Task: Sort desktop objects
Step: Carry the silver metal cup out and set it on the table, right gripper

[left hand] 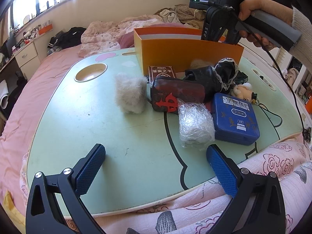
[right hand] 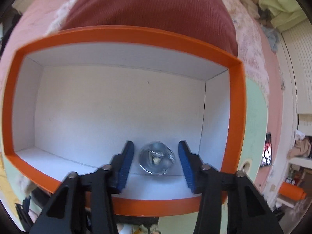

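An orange box (right hand: 136, 33) with a white inside stands at the back of the green lap table (left hand: 97, 136). My right gripper (right hand: 156, 159) points down into it. A small clear round object (right hand: 157, 157) lies on the box floor between the blue pads (right hand: 126, 161), and a gap shows on each side of it. In the left wrist view a hand holds the right gripper (left hand: 220, 37) over the orange box (left hand: 187, 52), whose wall hides the fingertips. My left gripper (left hand: 156, 167) hangs open and holds nothing above the table's near edge.
On the table lie a white fluffy ball (left hand: 130, 93), a bubble-wrap bundle (left hand: 195, 124), a blue case (left hand: 236, 119), a dark pouch (left hand: 179, 93), a card box (left hand: 161, 72), black lace cloth (left hand: 224, 72) and a small doll (left hand: 243, 91). A cup hole (left hand: 90, 75) sits far left. Pink bedding surrounds the table.
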`<state>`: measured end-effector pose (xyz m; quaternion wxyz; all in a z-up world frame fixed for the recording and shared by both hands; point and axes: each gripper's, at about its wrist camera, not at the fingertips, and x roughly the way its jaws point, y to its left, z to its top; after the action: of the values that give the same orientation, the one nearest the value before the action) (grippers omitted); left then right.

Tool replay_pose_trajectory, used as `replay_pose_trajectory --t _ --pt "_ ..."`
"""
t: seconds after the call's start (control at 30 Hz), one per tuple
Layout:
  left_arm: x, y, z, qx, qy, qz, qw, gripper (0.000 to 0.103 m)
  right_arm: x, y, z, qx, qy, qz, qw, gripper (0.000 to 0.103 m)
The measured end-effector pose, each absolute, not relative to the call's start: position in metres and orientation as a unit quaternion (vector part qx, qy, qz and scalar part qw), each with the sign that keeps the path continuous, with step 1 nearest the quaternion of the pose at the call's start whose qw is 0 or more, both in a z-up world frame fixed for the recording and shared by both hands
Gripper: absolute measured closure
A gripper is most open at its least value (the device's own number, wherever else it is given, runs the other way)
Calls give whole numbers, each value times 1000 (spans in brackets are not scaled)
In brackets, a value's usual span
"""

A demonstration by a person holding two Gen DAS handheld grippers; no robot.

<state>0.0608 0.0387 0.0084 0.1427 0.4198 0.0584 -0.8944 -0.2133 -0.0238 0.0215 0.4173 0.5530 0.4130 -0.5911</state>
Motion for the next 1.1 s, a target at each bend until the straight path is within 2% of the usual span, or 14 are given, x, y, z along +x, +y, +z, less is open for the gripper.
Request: replay_pose_trajectory --t 0.17,0.33,0.47,0.57,0.67,0.83,0.93,1.0,1.07,1.1 --pt "62 38 9 419 59 -895 143 0 -217 -16 31 542 398 -606 425 76" --pt "62 38 10 419 59 -895 144 0 -219 27 96 510 299 -628 506 76" --pt "62 38 10 419 60 -894 146 0 -200 78 120 488 267 -613 561 76" --pt "62 37 10 419 60 -894 146 0 -175 121 115 479 267 -607 575 76" --pt "61 39 10 421 59 -894 145 0 -175 155 85 505 249 -605 562 76" --pt "53 46 11 428 52 -893 129 0 -182 162 41 529 222 -601 556 76" --pt "49 47 11 432 49 -893 119 0 -184 156 39 510 181 -623 565 75" --pt "48 47 11 432 49 -893 118 0 -187 163 46 496 138 -632 579 66" --pt "51 49 11 430 51 -893 120 0 -187 181 56 477 94 -643 591 34" --pt "51 49 11 429 52 -893 122 0 -185 190 60 467 85 -649 595 30"
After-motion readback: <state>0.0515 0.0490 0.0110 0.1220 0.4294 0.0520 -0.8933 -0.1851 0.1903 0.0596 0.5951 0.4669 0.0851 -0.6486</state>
